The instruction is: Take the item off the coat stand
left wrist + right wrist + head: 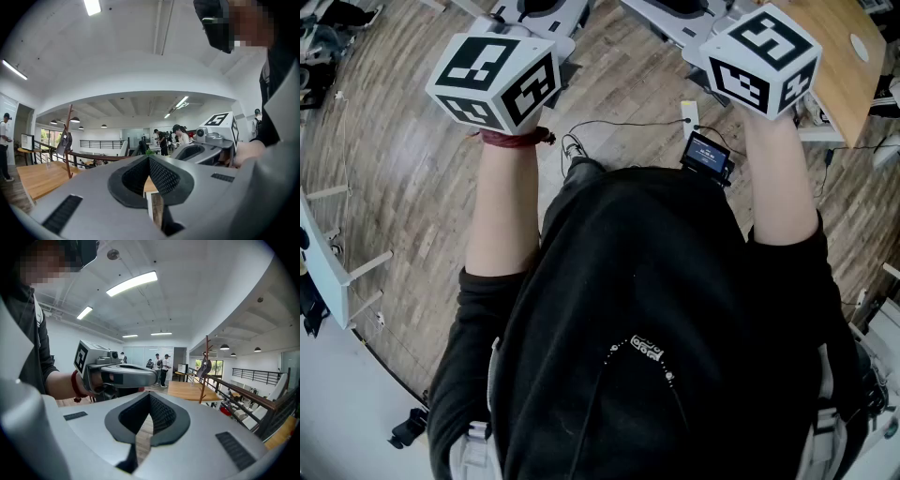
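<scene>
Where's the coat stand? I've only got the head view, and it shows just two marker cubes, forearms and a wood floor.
Observer: The left gripper view shows the coat stand far off across the room, at that view's left.
Operator: Anything hanging on it?
Observer: Yes. The right gripper view shows a dark item hanging on the upper half of the pole.
Operator: Are the fingers open for it?
Observer: No. The left gripper and the right gripper both have their fingers together, with nothing between them.
</scene>
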